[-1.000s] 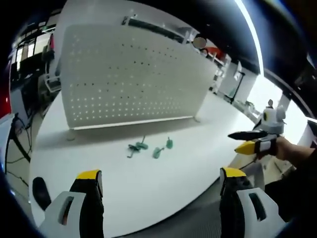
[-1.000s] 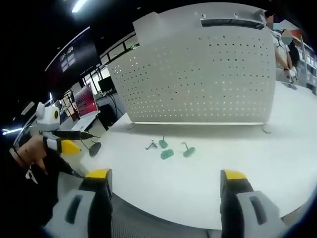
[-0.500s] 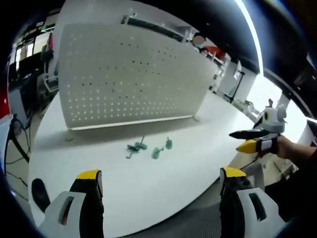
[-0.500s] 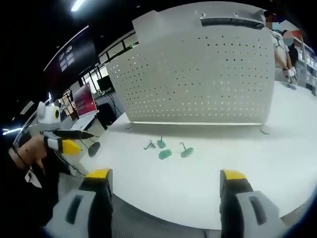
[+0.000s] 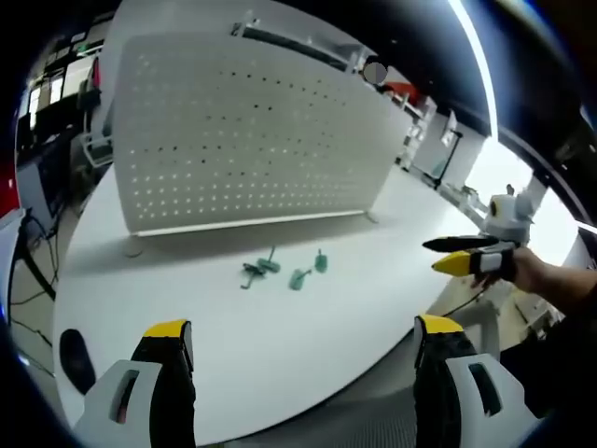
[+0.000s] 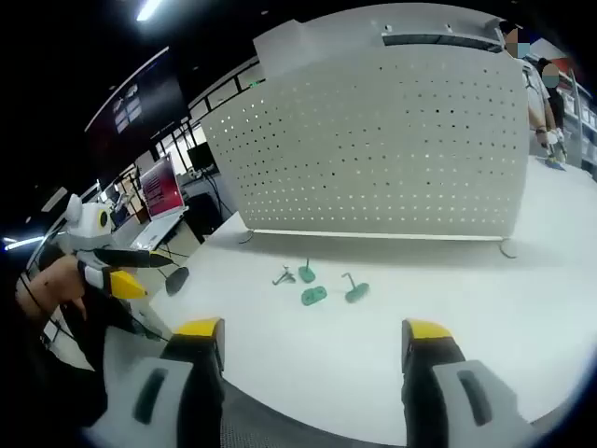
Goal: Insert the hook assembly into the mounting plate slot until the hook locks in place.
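judging from left gripper view: left gripper (image 5: 297,341) wide open, holding nothing; green hooks (image 5: 280,272) loose on white table (image 5: 373,289) before upright pegboard (image 5: 242,131), none inserted. right gripper view: right gripper (image 6: 312,341) agape, empty; hooks small, green-based, wire-stemmed. whole insertion outstanding.
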The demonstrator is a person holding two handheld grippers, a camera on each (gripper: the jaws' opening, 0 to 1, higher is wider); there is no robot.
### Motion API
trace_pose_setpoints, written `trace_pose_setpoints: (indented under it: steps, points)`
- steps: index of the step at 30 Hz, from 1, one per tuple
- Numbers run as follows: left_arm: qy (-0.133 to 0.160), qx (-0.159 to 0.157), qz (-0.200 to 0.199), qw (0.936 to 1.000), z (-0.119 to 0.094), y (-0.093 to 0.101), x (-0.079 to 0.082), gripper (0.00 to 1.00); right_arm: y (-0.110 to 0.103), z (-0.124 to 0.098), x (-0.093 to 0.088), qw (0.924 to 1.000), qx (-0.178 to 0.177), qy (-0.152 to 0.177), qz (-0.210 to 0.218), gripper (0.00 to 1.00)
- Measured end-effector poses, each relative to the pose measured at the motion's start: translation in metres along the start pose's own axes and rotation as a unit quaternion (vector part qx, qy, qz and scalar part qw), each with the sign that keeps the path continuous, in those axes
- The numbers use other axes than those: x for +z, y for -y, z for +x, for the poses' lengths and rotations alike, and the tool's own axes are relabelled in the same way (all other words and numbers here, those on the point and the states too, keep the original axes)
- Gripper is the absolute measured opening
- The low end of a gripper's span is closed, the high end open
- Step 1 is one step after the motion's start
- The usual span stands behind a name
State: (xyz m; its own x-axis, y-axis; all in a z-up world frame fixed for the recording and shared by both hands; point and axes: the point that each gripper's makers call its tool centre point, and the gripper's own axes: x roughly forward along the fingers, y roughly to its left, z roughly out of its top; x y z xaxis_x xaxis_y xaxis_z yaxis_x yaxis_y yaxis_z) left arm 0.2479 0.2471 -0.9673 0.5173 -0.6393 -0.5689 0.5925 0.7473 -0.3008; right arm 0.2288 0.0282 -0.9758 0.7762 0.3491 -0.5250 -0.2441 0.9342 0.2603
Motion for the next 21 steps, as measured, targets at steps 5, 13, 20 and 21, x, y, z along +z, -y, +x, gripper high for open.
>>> trace_pose_setpoints:
  steps: [5,13,20,21]
  points:
    - [-0.003,0.005,0.004,1.0000,0.001,-0.003,-0.001,1.00,-0.002,0.019,-0.001,0.9998,0.012,-0.012,-0.011,0.69]
    - [-0.012,0.005,0.008,0.9999,0.007,-0.003,-0.005,1.00,-0.007,0.052,-0.004,0.9973,0.046,-0.039,-0.041,0.57]
    - [-0.015,0.001,0.001,0.9999,0.011,-0.002,-0.005,1.00,-0.008,0.080,-0.013,0.9941,0.067,-0.064,-0.055,0.55]
    - [-0.015,0.001,-0.003,0.9999,0.011,-0.002,-0.005,1.00,-0.009,0.083,-0.014,0.9935,0.070,-0.067,-0.059,0.54]
